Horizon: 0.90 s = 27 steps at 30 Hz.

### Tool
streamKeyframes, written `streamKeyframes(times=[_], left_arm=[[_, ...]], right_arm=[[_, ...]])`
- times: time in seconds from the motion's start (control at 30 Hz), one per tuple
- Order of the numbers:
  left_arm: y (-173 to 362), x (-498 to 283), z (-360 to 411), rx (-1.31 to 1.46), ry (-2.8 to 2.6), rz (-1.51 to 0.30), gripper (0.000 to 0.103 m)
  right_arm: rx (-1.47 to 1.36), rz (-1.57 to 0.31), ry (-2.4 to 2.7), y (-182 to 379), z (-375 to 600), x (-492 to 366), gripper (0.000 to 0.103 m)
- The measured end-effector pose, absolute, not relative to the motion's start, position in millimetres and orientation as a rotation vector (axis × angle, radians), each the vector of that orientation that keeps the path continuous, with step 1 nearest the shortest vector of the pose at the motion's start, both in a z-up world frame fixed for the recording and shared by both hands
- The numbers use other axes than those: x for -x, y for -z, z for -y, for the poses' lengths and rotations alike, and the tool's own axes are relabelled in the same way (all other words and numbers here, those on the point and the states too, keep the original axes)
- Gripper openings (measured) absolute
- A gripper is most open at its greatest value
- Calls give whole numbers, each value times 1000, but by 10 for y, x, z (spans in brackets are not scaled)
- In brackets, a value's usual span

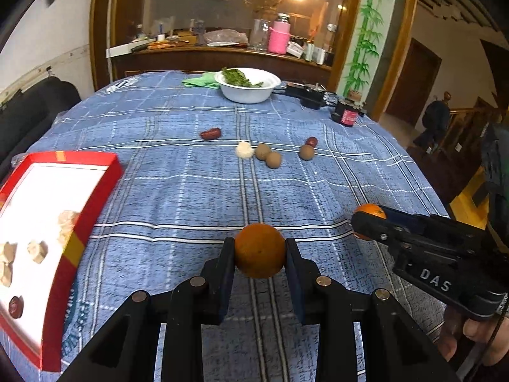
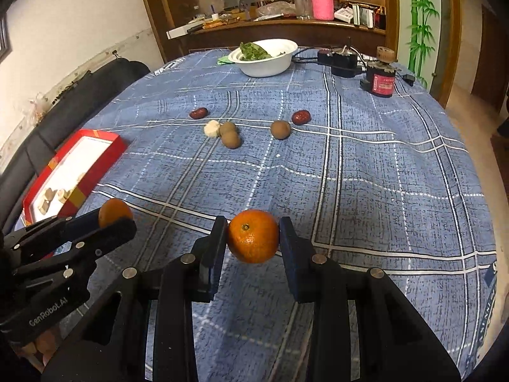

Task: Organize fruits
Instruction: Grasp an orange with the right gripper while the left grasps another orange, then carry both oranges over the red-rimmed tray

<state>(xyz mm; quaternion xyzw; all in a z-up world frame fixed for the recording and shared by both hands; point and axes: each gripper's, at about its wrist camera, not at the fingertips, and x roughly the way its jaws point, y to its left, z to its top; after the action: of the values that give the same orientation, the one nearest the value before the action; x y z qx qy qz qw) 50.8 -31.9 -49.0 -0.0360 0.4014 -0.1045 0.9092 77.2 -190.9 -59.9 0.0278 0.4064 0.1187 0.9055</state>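
My left gripper [image 1: 260, 248] is shut on a dull orange tangerine [image 1: 259, 251], held above the blue checked tablecloth [image 1: 178, 191]. My right gripper [image 2: 253, 234] is shut on a brighter tangerine [image 2: 253, 236]; the same gripper [image 1: 366, 222] shows at the right of the left wrist view. The left gripper [image 2: 116, 216] appears at the left of the right wrist view. A red box with a white floor [image 1: 47, 191] lies to the left, holding pale chunks [image 1: 37, 251] and a red date [image 1: 16, 306]. Brown round fruits [image 1: 268, 156], a white piece [image 1: 244, 150] and red dates [image 1: 210, 133] lie mid-table.
A white bowl of greens [image 1: 247, 86] stands at the far side beside a green cloth [image 1: 203, 81]. Black devices with cables [image 1: 307, 94] and a red-labelled jar [image 1: 346, 116] sit at the far right. A dark sofa [image 1: 38, 108] runs along the table's left. A wooden sideboard stands behind.
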Motion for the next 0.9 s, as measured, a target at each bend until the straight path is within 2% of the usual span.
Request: streamKeyframes(times=[0.9], left_arm=[[355, -263, -272, 145, 65, -796, 29]], right_arm=[[-9, -776, -389, 301, 1293, -517, 32]])
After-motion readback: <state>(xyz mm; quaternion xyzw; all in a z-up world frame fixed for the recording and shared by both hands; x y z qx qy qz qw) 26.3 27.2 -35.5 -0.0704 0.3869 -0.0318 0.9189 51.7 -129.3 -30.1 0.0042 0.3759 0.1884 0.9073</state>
